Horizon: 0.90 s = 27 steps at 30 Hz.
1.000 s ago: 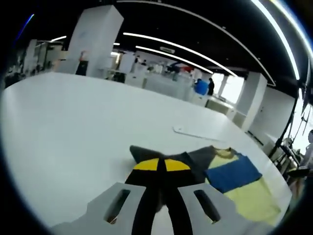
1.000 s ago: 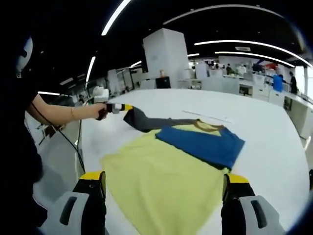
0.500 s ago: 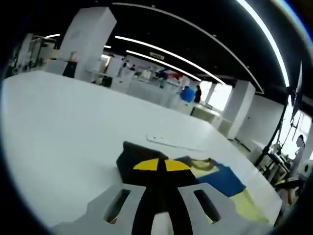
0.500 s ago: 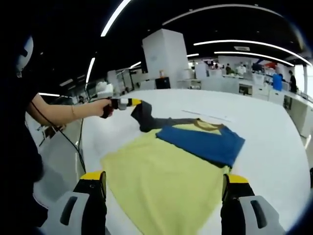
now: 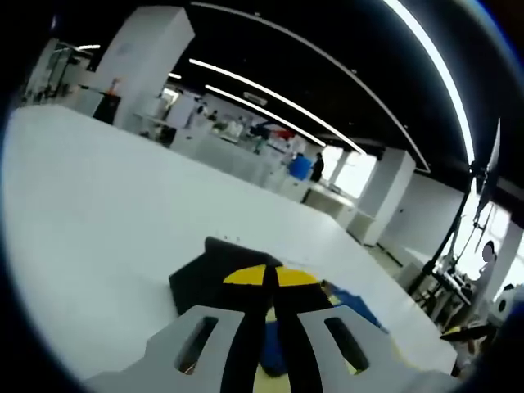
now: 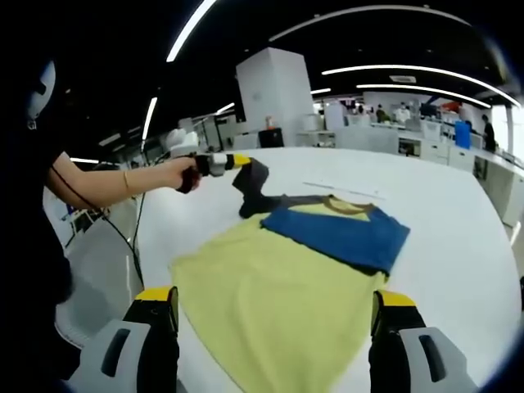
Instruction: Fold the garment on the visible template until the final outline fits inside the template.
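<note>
A yellow garment (image 6: 278, 295) lies flat on the white table (image 6: 442, 237), with a blue sleeve (image 6: 340, 233) folded across its upper part. Its other sleeve, dark grey (image 6: 255, 184), is lifted off the table. My left gripper (image 6: 239, 162) is shut on this grey sleeve and holds it above the garment's far left corner. In the left gripper view the grey sleeve (image 5: 205, 274) hangs from the shut yellow-tipped gripper (image 5: 270, 278), with blue fabric (image 5: 354, 301) beyond. My right gripper (image 6: 274, 307) stands open over the garment's near hem, holding nothing.
A person's arm (image 6: 115, 184) reaches in from the left holding the left gripper. A thin white strip (image 6: 344, 192) lies on the table beyond the garment. Bare tabletop (image 5: 98, 196) spreads to the far side. White pillars and distant desks stand behind.
My left gripper has carried the grey sleeve up and rightward, toward the garment's middle. The right gripper has stayed still.
</note>
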Tool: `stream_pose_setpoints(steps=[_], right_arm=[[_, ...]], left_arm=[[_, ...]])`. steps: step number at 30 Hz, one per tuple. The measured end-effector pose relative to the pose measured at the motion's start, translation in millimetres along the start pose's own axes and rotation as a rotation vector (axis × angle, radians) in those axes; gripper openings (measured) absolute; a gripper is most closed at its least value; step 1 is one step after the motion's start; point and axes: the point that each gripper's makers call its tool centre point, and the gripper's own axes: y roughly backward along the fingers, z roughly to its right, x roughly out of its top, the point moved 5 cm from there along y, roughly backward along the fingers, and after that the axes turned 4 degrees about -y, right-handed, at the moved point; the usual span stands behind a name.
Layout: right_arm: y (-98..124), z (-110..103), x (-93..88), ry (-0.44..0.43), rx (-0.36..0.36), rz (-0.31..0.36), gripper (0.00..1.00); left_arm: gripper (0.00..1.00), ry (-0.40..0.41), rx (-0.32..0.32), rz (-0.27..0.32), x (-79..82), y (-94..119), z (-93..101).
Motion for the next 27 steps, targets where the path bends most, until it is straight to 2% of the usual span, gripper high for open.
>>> stream_pose_setpoints(steps=[17, 23, 27], right_arm=[[1, 4, -6.5, -0.015, -0.017, -0.011, 0.97], [1, 6, -8.0, -0.019, -0.018, -0.012, 0.97], [3, 10, -9.8, -0.025, -0.026, -0.013, 0.97]], left_arm=[[0.00, 0.005, -0.093, -0.036, -18.7, -36, 50.9], [0.00, -0.015, -0.181, -0.049, -28.7, -47, 79.2], [0.00, -0.024, -0.206, -0.086, -41.0, -51, 87.4]])
